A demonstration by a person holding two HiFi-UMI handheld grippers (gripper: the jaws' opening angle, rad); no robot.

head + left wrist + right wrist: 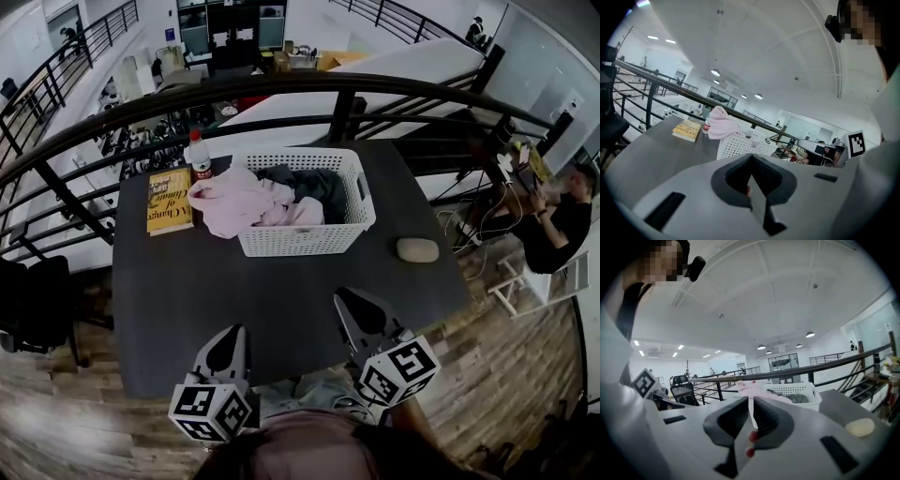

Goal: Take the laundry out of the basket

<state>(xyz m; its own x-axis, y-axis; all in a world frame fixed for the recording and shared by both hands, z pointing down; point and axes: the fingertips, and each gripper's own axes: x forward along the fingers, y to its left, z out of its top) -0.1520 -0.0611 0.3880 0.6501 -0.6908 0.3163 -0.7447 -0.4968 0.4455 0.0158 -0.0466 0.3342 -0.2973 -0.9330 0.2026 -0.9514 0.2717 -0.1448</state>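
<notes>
A white slotted laundry basket stands at the far middle of the dark table. A pink garment spills over its left rim, and a dark grey garment lies behind it inside. Both grippers hover at the table's near edge, well short of the basket. My left gripper is shut with nothing in it. My right gripper is also shut and empty. The left gripper view shows the basket and pink garment beyond the closed jaws. The right gripper view shows them, basket and pink garment, past its jaws.
A yellow book lies left of the basket, with a red-capped bottle behind it. A beige oval object sits at the table's right. A black railing runs behind the table. A person sits at the right, a black chair at the left.
</notes>
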